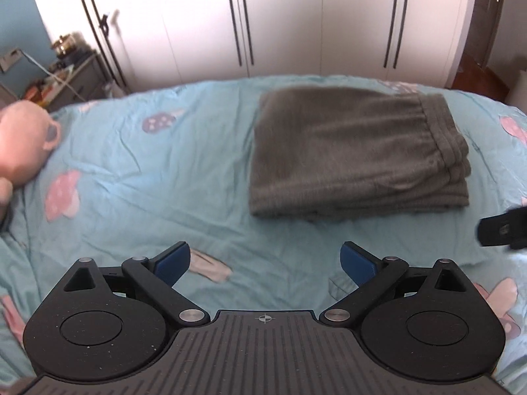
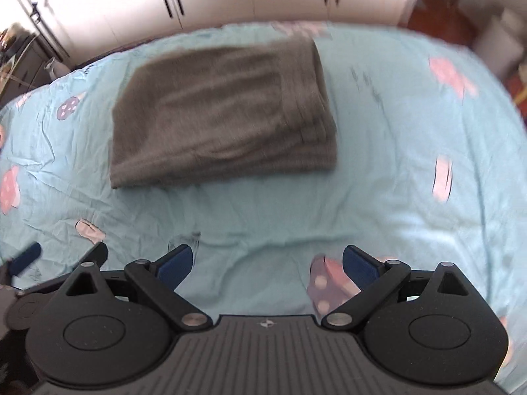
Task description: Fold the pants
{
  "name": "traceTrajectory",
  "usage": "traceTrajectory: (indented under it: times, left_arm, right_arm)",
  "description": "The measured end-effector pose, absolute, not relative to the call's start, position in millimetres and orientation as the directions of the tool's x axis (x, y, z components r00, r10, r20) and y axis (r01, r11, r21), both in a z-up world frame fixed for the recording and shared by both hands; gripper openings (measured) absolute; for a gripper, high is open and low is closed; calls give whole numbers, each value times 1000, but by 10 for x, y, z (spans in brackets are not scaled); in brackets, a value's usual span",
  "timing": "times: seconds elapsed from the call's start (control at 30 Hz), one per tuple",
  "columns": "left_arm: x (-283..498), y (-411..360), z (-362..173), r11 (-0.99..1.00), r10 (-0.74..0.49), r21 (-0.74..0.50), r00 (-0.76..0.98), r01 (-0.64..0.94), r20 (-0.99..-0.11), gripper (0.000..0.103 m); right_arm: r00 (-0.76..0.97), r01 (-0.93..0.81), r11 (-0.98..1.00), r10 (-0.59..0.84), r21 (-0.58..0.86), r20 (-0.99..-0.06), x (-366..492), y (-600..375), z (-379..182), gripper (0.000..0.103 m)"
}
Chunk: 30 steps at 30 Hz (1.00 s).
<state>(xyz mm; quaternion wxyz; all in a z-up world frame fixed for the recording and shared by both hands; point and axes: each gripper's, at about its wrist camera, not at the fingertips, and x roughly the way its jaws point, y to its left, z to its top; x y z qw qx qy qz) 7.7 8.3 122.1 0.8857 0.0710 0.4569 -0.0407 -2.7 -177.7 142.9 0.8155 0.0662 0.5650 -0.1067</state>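
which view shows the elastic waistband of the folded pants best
The left wrist view: the waistband shows its ribbed gathers along the right edge of the pants. The right wrist view shows that same edge only motion-blurred.

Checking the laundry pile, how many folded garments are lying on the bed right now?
1: the folded grey pants lie on the blue bedsheet, ahead of both open grippers. Nothing else folded shows.

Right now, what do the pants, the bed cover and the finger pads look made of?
Pants: likely soft knit or fleece, matte grey; fuzzy surface, ribbed gathered waistband, thick soft fold edges.
Bed cover: looks like thin woven cotton, matte light blue with printed mushrooms; fine sharp creases.
Finger pads: blue, smooth, probably rubber or soft plastic, on black hard-plastic links; exact material unclear.
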Motion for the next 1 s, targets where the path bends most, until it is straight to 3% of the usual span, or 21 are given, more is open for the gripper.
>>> traceTrajectory:
  times: [0.17,1.0]
  left_arm:
    - [87,111,1096,987,33,113,557,110,-830,100]
    - [132,-25,937,980,13,119,542,161,-840,101]
  right_arm:
    - [470,256,965,-177,-58,-865,-188,-1594,1272,98]
    - [477,284,957,-196,-61,-857,-145,-1483,1067,98]
